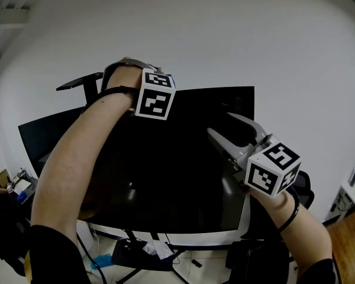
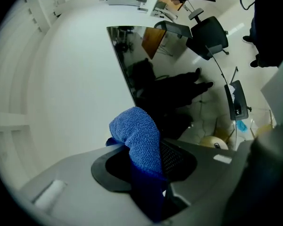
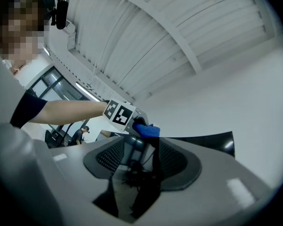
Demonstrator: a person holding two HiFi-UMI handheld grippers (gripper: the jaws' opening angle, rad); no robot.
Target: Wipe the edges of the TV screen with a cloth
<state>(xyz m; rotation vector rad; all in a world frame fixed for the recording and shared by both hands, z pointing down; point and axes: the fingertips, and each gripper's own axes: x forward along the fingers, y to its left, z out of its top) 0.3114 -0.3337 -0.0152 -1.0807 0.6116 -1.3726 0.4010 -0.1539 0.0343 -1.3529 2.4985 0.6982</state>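
- Step in hand, as judged: the wipe along the top edge of the TV screen (image 1: 165, 170). The side and bottom edges are taken as not yet reached from this pose.
- Cloth (image 2: 137, 131): blue, bunched, and clamped in the left gripper (image 2: 142, 160), whose jaws are clenched on it. A rounded wad is left sticking out past the tips.
- In the right gripper view the wad is seen at the screen's top edge, somewhere between the two top corners. Actual contact cannot be confirmed from any view.
- Right gripper (image 3: 141, 154): jaws are held apart and nothing is found between them. It is kept in front of the right half of the screen, well apart from the cloth.
- Next move, as judged: the wad is to be pressed onto the bezel and drawn along the top edge toward a corner, then turned down a side edge. Light, even pressure is called for, since the screen could be rocked on its stand.
- Left arm: raised high, forearm bare, wrist bent over the top edge, gripper pointed roughly level toward the white wall (image 1: 225, 34).
- Right arm: held lower, with the jaws tilted upward.
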